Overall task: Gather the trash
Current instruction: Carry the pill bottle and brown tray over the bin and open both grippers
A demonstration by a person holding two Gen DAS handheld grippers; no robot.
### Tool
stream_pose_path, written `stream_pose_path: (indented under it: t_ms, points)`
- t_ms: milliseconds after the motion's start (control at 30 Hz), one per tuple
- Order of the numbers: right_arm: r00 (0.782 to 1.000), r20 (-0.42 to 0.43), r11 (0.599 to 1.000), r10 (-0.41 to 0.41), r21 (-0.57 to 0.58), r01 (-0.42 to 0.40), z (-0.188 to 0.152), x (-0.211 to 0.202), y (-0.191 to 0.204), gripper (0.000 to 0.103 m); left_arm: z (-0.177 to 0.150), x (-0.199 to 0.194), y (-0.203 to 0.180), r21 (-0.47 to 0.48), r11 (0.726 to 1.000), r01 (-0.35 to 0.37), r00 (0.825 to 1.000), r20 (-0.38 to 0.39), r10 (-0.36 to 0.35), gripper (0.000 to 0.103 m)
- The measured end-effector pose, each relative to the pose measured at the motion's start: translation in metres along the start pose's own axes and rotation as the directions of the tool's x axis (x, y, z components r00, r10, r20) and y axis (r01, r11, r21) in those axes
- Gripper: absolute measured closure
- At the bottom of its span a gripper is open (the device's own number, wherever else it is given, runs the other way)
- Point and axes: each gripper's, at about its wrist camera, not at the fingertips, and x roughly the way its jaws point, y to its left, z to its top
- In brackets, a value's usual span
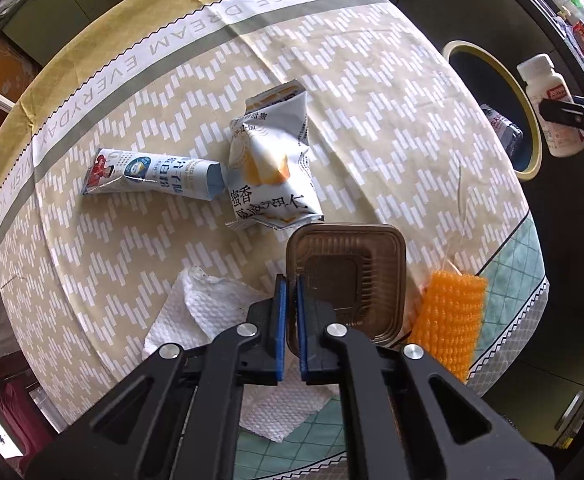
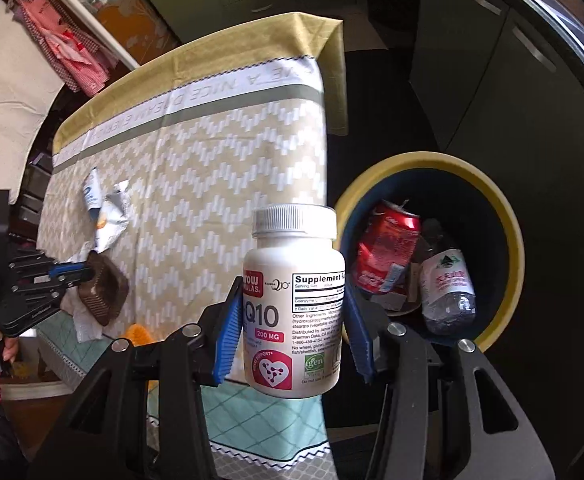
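My left gripper (image 1: 291, 286) is shut on the rim of a brown plastic tray (image 1: 355, 276) and holds it over the table; it also shows in the right wrist view (image 2: 104, 292). My right gripper (image 2: 292, 312) is shut on a white supplement bottle (image 2: 292, 304), upright, beside the table's edge and near the bin (image 2: 503, 216). The bottle also shows in the left wrist view (image 1: 547, 100). On the table lie a white snack wrapper (image 1: 270, 160), a small blue-white carton (image 1: 152, 174), a white paper towel (image 1: 196, 308) and an orange foam net (image 1: 447, 320).
The yellow-rimmed bin stands on the floor right of the table and holds a red can (image 2: 383, 252) and a crushed plastic bottle (image 2: 447, 288). The patterned tablecloth (image 1: 371, 128) covers the table. Dark cabinets (image 2: 491, 60) stand behind the bin.
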Motion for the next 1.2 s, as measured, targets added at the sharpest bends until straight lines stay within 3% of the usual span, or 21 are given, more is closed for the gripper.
stream_pose_path:
  t_ms: [267, 367, 600, 933, 1200]
  points:
    - [0.985, -0.021, 0.977, -0.172, 0.127, 0.174, 0.017, 0.031, -0.081, 0.056, 0.002, -0.034, -0.025, 0.052, 0.998, 0.043, 0.998, 0.045, -0.045, 0.098]
    - [0.985, -0.01, 0.97, -0.174, 0.171, 0.173, 0.019, 0.035, -0.105, 0.049, 0.009, -0.045, -0.041, 0.08, 0.995, 0.064, 0.996, 0.06, -0.069, 0.099]
    - [0.985, 0.035, 0.968, -0.166, 0.194, 0.157, 0.002, 0.012, -0.127, 0.049, 0.046, -0.057, -0.107, 0.192, 0.977, 0.09, 0.99, 0.088, -0.108, 0.098]
    - [0.977, 0.061, 0.964, -0.203, 0.189, 0.189, -0.048, -0.027, -0.143, 0.057, 0.131, -0.015, -0.218, 0.291, 0.948, 0.13, 0.986, 0.062, -0.155, 0.098]
    - [0.971, 0.048, 0.957, -0.234, 0.189, 0.221, -0.076, -0.047, -0.154, 0.057, 0.166, 0.033, -0.245, 0.256, 0.96, 0.111, 0.993, 0.016, -0.119, 0.097]
